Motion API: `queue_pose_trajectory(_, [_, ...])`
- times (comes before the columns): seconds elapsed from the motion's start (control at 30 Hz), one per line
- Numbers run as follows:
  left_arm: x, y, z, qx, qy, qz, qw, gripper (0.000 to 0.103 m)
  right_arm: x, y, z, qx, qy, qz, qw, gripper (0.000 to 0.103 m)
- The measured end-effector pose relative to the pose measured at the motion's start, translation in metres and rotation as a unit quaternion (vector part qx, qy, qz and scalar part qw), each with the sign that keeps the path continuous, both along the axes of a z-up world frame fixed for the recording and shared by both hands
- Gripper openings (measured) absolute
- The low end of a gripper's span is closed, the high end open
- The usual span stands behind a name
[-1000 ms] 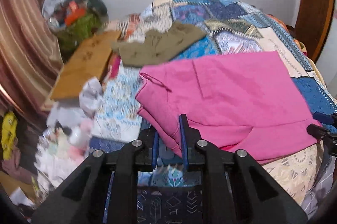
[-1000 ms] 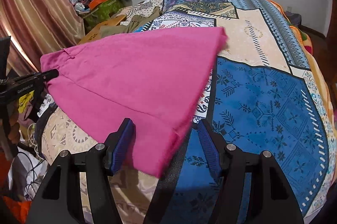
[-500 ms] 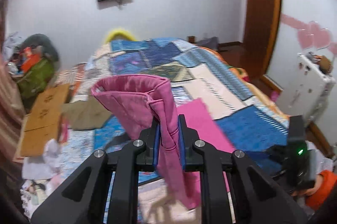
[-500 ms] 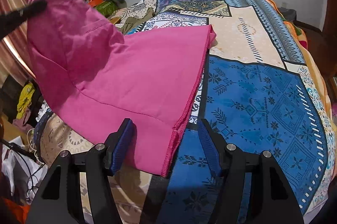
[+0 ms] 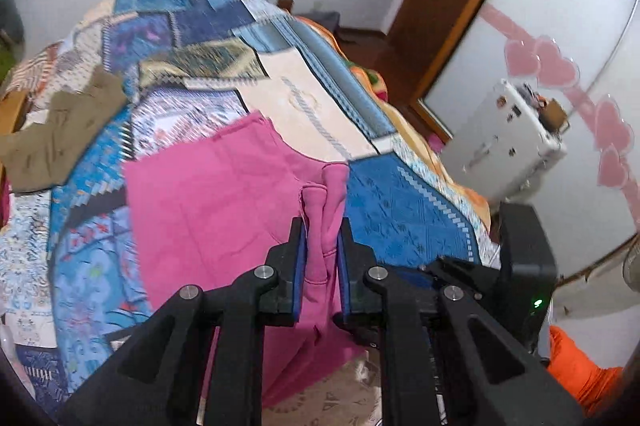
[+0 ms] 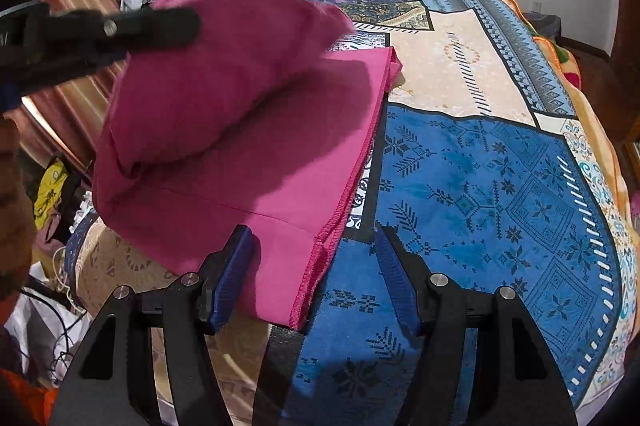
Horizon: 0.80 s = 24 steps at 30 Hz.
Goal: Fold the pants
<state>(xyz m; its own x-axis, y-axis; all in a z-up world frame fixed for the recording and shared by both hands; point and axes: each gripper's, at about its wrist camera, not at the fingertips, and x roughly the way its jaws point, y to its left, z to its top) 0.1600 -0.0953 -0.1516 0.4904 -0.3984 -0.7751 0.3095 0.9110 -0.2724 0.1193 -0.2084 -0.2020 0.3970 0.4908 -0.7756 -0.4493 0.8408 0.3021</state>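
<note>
One pair of soft pink pants (image 6: 248,129) on the patchwork bed (image 6: 500,161) — left gripper (image 5: 322,250) clamps a bunched fold, right gripper (image 6: 316,278) fingers wide.

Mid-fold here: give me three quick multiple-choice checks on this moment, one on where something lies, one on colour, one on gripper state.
1. Where does the flat olive-brown garment lie?
A. On the patchwork bedspread, beyond the pants
B. Under the right gripper
C. On the floor

2. What colour are the cotton pants being folded?
A. Olive
B. Pink
C. Blue

3. How is the left gripper?
A. Open above the bed
B. Shut on nothing
C. Shut on the pants

Answers: 1 A, the left wrist view shows it on the bedspread, farther up the bed; 2 B, plain pink in both views; 3 C, pink cloth is pinched between its pads, while the right gripper stands open.
</note>
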Motion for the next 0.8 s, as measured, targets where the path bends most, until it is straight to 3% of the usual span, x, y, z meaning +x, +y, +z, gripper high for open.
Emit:
queue_pose_trajectory(0.23, [-0.002, -0.017, -0.017, 0.029, 0.018, -0.026, 0.9991, 0.018, 0.000, 0.000, 0.002, -0.006, -0.004, -0.005, 1.000, 0.060])
queue_pose_trajectory(0.37, [-0.007, -0.017, -0.010, 0.041, -0.002, -0.030, 0.9987, 0.056, 0.000, -0.007, 0.005, -0.014, -0.008, -0.020, 1.000, 0.060])
queue_pose_trajectory(0.4, [-0.010, -0.016, -0.005, 0.042, -0.013, -0.029, 0.9986, 0.060, 0.000, -0.010, 0.006, -0.013, -0.008, -0.026, 1.000, 0.060])
queue_pose_trajectory(0.5, [-0.012, -0.009, 0.006, 0.047, -0.027, -0.031, 0.9981, 0.060, 0.001, -0.021, 0.008, -0.003, -0.001, -0.044, 0.999, 0.060])
queue_pose_trajectory(0.8, [0.020, 0.047, 0.006, 0.122, -0.035, 0.041, 0.9910, 0.061, 0.005, -0.043, 0.041, 0.022, -0.038, -0.086, 0.995, 0.060])
